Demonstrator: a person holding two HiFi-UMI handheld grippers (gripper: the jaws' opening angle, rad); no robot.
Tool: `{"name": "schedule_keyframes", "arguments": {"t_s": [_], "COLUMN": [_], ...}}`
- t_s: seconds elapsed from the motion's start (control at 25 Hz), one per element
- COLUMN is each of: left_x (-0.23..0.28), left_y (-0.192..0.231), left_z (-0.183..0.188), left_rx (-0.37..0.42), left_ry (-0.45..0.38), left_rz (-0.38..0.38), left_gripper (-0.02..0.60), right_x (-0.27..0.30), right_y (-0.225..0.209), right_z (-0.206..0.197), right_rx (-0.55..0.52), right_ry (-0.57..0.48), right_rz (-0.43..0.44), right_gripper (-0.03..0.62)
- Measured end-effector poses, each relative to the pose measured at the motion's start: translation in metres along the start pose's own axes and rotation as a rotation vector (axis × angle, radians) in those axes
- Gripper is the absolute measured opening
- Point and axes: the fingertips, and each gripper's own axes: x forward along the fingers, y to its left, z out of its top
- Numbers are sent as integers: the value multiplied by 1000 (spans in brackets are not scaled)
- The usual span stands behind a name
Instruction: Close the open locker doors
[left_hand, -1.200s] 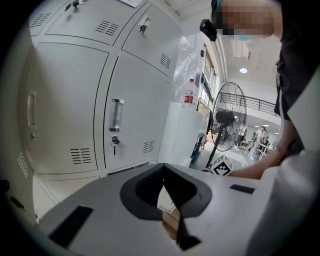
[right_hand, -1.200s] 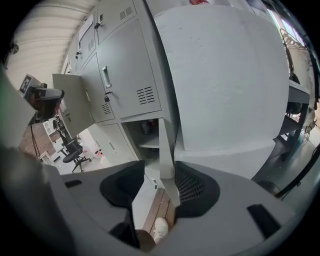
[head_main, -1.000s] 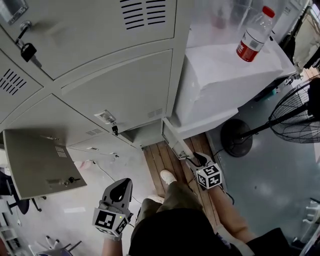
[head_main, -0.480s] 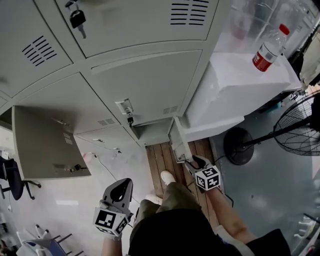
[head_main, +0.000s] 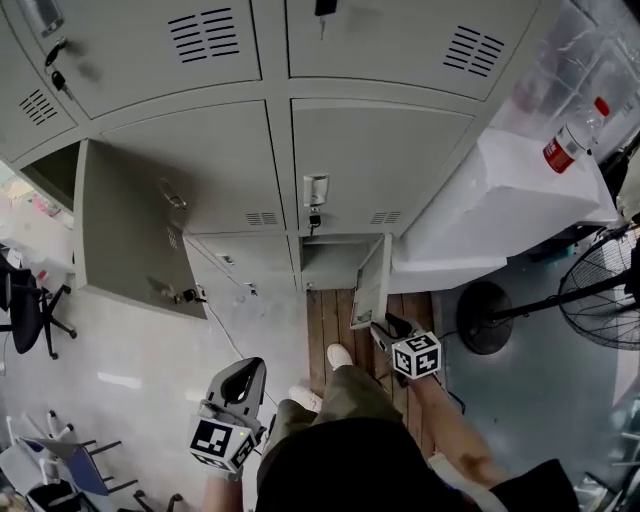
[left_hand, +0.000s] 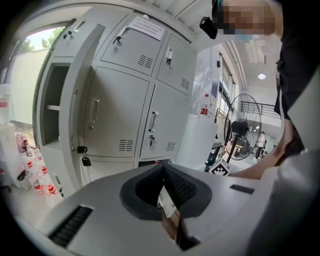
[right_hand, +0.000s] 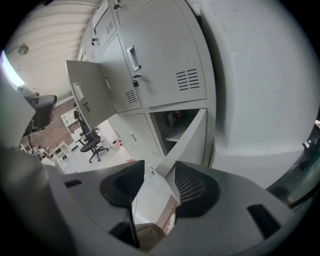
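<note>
Left claw: we see the grey left claw (head_main: 246, 368), with its marker cube, low at the left beside the person's leg. In the left gripper view its dark ribbed pads (left_hand: 176, 187) meet at the tips with nothing between them.

Right claw: the grey right claw (head_main: 386, 326) hangs just beside the free end of the small lower locker door. In the right gripper view its jaws stand apart, and we see that door's edge through the gap. We cannot tell whether either pad touches it.

Shoe: a white shoe (head_main: 338, 355) rests on the wooden floor planks (head_main: 325, 318) before the lockers.

Small lower locker door: this grey metal door (head_main: 372, 285) in the bottom row juts straight out from the locker front. Its compartment (head_main: 335, 265) is open.

Tall locker door: further left, a taller grey metal door (head_main: 125, 230) stands swung wide, a key in its lock. Its dark compartment (head_main: 55, 172) is open behind it.

Lockers: the other doors of the grey steel lockers (head_main: 370, 160) are shut.

Table: a white-draped table (head_main: 500, 205) stands against the lockers' right side. It carries a clear plastic bottle with a red cap and label (head_main: 572, 138).

Far edges: a black standing fan (head_main: 600, 300) is at the right, and a dark office chair (head_main: 25, 310) at the left.
</note>
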Motion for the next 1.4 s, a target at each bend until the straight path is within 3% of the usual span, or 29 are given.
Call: {"name": "schedule_keyframes", "arguments": {"t_s": [0.48,1.4], "left_x": [-56,-49], "left_y": [36,88], "left_z": [-7,7], "left_rx": [-56,-149], "left_ry": [-56,-77], "left_rz": [162,412], "left_gripper": [7,8], "right_x": [44,152], "right_y": [56,87], "right_z": [13,92], "right_rx": [-96,-265], "right_ry": [53,127], "right_rz": [108,332], "right_gripper": [190,190]}}
